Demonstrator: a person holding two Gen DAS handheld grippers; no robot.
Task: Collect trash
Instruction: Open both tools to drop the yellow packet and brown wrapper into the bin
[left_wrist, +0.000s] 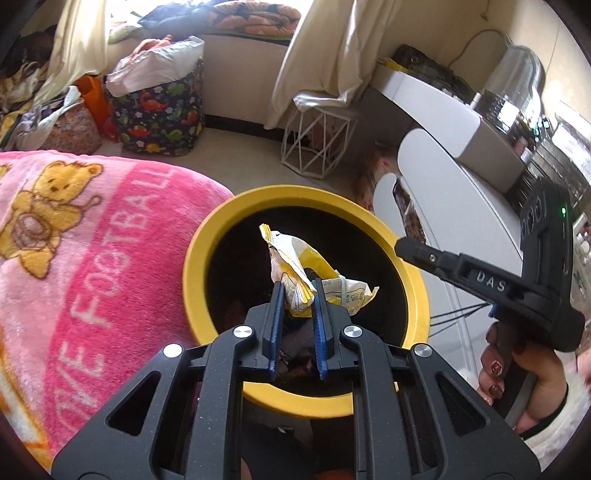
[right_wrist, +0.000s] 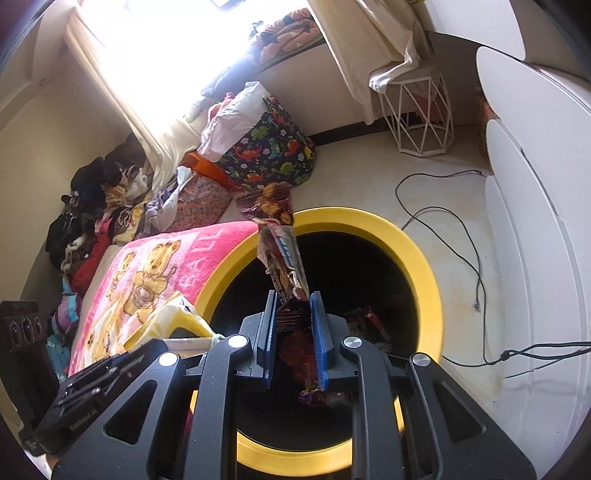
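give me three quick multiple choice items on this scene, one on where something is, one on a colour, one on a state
1. Where does the blanket lie relative to the bin in the left wrist view?
A. to its left
B. inside it
C. to its right

2. What colour is the bin's rim?
A. green
B. yellow
C. white

3. What is the left gripper doing?
A. open and empty
B. gripping a cable
C. shut on the pale yellow wrapper

Answers:
1. A, the pink blanket fills the left side beside the bin.
2. B, the ring around the dark opening is yellow.
3. C, the fingers pinch the crumpled wrapper over the opening.
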